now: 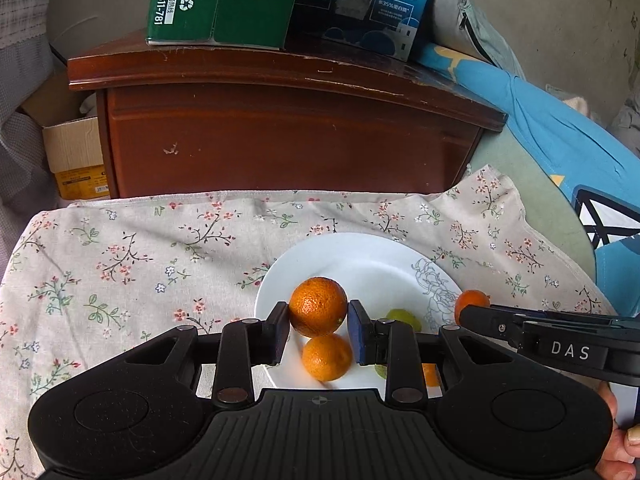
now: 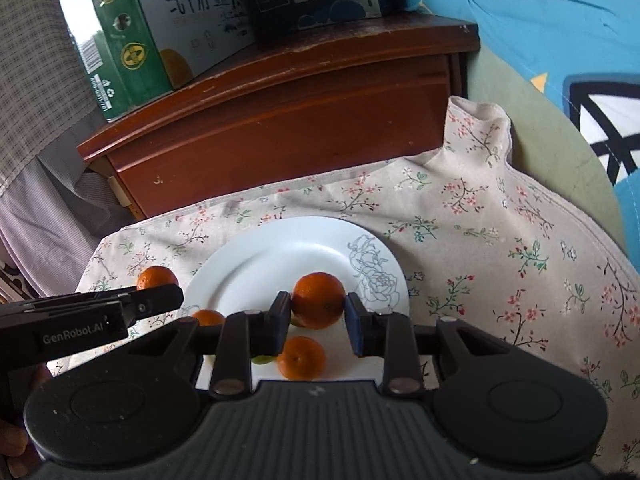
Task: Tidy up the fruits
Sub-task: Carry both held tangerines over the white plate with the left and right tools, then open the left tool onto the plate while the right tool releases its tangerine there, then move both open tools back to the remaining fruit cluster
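Note:
A white plate (image 1: 360, 256) lies on the floral cloth; it also shows in the right wrist view (image 2: 280, 252). My left gripper (image 1: 319, 322) is shut on an orange (image 1: 318, 306) and holds it over the plate's near left part. My right gripper (image 2: 318, 314) is shut on another orange (image 2: 319, 299) over the plate. A loose orange (image 1: 326, 357) lies on the plate below the left gripper, and one (image 2: 301, 358) lies below the right gripper. Something green (image 1: 402, 317) lies on the plate, partly hidden.
A dark wooden cabinet (image 1: 280, 136) stands behind the cloth, with green and blue cartons (image 1: 224, 0) on top. A blue cushion (image 1: 560, 136) is at the right. A cardboard box (image 1: 72, 152) sits at the left. The floral cloth (image 1: 120, 264) covers the surface.

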`<action>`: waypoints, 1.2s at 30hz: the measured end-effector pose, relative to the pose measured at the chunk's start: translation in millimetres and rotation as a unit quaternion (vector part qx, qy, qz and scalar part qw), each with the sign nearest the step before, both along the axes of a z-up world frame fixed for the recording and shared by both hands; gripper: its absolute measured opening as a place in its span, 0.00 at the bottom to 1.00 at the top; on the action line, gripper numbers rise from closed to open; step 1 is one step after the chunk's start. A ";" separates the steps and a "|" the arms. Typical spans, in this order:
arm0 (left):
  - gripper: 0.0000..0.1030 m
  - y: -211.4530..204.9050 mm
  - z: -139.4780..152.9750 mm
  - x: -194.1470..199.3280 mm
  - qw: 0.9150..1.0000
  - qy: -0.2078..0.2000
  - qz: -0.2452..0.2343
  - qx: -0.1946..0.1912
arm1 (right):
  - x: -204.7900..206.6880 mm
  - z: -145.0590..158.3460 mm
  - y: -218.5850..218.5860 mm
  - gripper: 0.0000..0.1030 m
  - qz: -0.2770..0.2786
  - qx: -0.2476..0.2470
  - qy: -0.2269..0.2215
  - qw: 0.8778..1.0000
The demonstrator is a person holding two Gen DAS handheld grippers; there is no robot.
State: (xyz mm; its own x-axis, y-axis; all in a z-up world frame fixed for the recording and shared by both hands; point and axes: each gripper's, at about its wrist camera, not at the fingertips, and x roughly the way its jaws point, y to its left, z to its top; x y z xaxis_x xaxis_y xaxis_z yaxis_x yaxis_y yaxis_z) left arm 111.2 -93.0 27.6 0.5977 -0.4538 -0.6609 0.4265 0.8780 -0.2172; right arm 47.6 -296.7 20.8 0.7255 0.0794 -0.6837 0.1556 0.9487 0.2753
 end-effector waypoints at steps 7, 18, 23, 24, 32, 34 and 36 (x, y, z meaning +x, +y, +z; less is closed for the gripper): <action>0.28 -12.3 -13.1 18.4 1.000 0.017 -0.009 -0.004 | 11.6 -20.5 -4.5 0.29 -0.001 0.009 0.031 0.999; 0.37 -22.2 2.9 10.5 1.000 -0.001 -0.018 0.002 | 12.8 -13.1 -2.7 0.60 -0.012 0.026 0.017 0.999; 0.69 -10.2 26.0 -0.2 0.999 -0.023 0.019 0.016 | 4.6 -1.6 -3.2 0.78 -0.032 0.037 0.006 0.999; 0.70 -8.0 29.3 -2.0 0.999 -0.024 0.022 0.021 | 2.9 -0.7 -2.2 0.80 -0.028 0.038 0.008 0.999; 0.73 21.4 35.1 -32.9 0.999 0.001 0.028 0.040 | -22.1 8.8 20.1 0.95 0.002 -0.013 0.016 1.000; 0.74 30.7 33.3 -42.8 0.999 0.012 0.031 0.042 | -30.4 12.7 24.9 0.95 0.006 -0.022 0.022 0.999; 0.74 37.9 31.0 -54.0 0.999 0.018 0.030 0.041 | -39.7 15.0 28.6 0.96 0.011 -0.024 0.027 0.999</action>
